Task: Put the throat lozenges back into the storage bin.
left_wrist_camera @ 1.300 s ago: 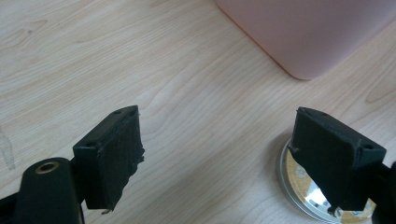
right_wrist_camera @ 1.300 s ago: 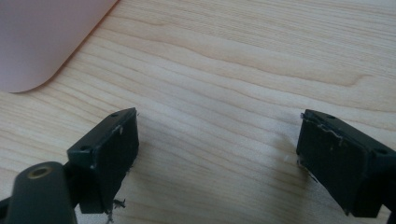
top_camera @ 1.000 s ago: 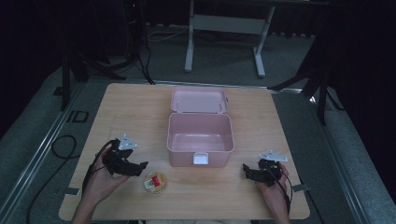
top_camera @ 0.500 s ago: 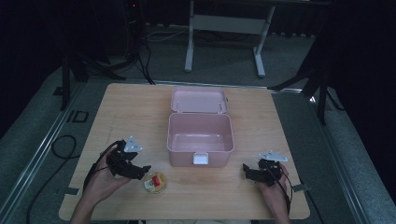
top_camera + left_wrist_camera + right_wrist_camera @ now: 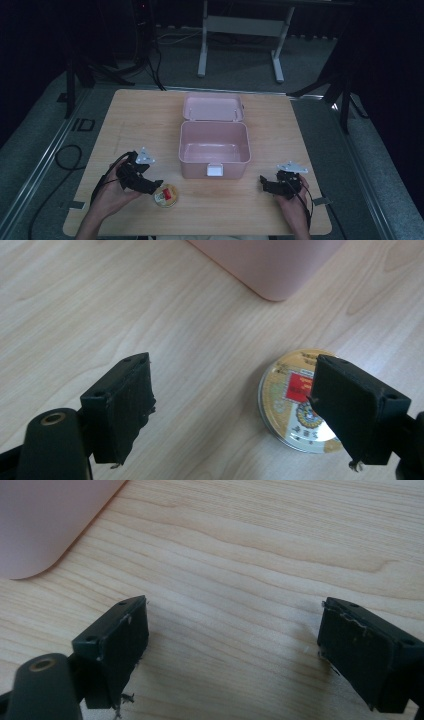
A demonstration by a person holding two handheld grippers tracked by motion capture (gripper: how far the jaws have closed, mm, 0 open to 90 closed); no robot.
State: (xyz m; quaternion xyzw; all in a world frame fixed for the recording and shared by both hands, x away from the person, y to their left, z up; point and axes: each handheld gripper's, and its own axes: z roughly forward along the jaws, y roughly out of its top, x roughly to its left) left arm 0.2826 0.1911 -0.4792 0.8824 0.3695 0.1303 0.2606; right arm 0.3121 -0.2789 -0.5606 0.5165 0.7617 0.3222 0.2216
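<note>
A pink box (image 5: 214, 149) stands open in the middle of the table, its lid (image 5: 213, 108) folded back and nothing visible inside. A small round gold tin with a red label (image 5: 166, 195) (image 5: 297, 401) lies on the wood in front of the box's left corner. My left gripper (image 5: 155, 185) (image 5: 235, 410) is open just left of the tin, with its right jaw over the tin's edge. Open over bare wood, my right gripper (image 5: 263, 182) (image 5: 240, 652) rests near the front right of the box, whose corner (image 5: 45, 520) shows at the upper left.
The wooden table (image 5: 130, 125) has free room at left, right and front. Its front edge lies close under both hands. Cables (image 5: 60, 160) trail off the left side, and a metal stand (image 5: 240, 30) is on the floor beyond.
My left gripper has moved right and a little nearer the front edge, closing in on the tin. The right gripper has stayed put.
</note>
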